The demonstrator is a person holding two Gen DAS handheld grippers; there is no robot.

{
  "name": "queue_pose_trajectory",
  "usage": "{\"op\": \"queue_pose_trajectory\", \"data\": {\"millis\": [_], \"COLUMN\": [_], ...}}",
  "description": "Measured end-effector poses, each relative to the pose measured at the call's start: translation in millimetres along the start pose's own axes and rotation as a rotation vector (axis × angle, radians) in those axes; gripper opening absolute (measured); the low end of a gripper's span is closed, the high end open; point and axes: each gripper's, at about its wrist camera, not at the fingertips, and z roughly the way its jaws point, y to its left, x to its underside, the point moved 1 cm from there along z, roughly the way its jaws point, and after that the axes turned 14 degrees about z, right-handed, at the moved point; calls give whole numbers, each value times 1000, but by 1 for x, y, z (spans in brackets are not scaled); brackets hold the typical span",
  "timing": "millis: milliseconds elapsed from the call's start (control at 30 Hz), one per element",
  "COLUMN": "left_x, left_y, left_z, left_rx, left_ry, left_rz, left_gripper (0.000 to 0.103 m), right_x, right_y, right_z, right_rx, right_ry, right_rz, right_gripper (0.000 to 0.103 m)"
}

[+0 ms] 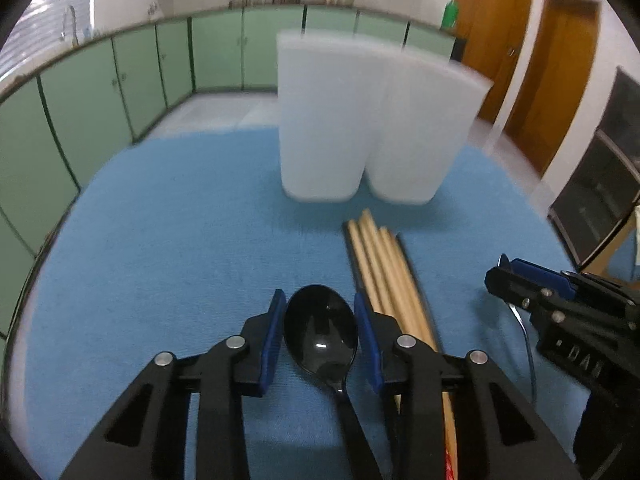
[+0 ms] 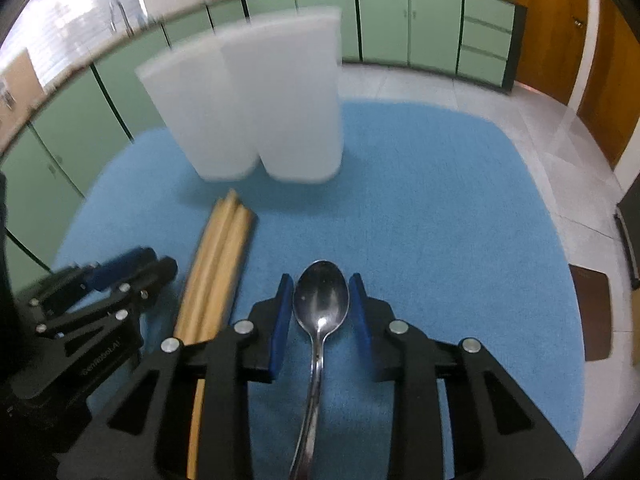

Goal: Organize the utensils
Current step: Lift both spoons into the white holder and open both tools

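A black plastic spoon (image 1: 322, 330) lies on the blue mat between the fingers of my left gripper (image 1: 320, 332), whose blue pads flank the bowl without clearly pressing it. A metal spoon (image 2: 320, 304) lies between the fingers of my right gripper (image 2: 321, 308) in the same way. A bundle of wooden chopsticks (image 1: 384, 276) lies between the two spoons; it also shows in the right wrist view (image 2: 218, 268). Two white translucent holders (image 1: 360, 120) stand side by side at the back; they also show in the right wrist view (image 2: 260, 108).
The blue mat (image 1: 160, 240) covers the table. The right gripper shows at the right of the left wrist view (image 1: 560, 304); the left gripper shows at the left of the right wrist view (image 2: 100, 292). Green cabinets and wooden doors stand behind.
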Motion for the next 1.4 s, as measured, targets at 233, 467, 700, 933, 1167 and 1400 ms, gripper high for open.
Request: {"op": "queue_pose_trajectory", "data": {"millis": [233,467,700,933,1167,1400], "left_x": [0,-10,-67,-139,-182,-187], "left_y": [3,2,17,29,41,43], "left_z": [-57,-86,-122,-112,-69,-24], "left_rx": [-53,-60,-55,-83,-114,-146], "left_ry": [-285,-436,-601,-705,-706,-655], "left_rz": [50,40,43,76,59,68], "left_gripper": [35,34,34,34,34,35], "right_x": [-10,-29,-85,-154,-197,-201], "right_y": [-6,-7,-3,7,14,19], "right_z": [-44,-69,-105,-119,-92,-42], "right_rx": [-108,-191,-303,-327,-271,-181], "right_ry": [-197,-298,-401,-482,-498,-465], "right_rz": [-9,4,23,-6,-22,-51], "right_gripper": [27,27,27,27,27,27]}}
